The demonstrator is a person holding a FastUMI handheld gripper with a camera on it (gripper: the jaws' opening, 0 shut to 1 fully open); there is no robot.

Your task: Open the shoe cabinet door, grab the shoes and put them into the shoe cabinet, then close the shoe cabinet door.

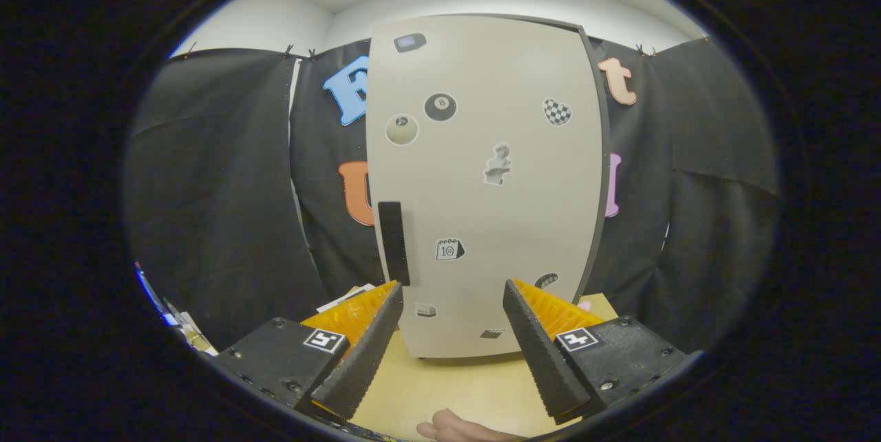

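Matt, smooth shoe cabinet door [482, 187] stands on a light wood-look table [447, 387].

Place: a recording booth in a plain room.
Evidence: black cloth [227, 173] clipped at 12 o'clock; white walls [261, 22] above.

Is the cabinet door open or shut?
Shut: the cabinet door covers the whole front, handle untouched. The gripper hovers open ahead of it.

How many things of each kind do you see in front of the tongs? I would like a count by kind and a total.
Cabinet: 1, its door shut
Handle: 1
Stickers on the door: 10
Table: 1
Hand: 1
Tongs: 1, open, holding nothing
Total: 15
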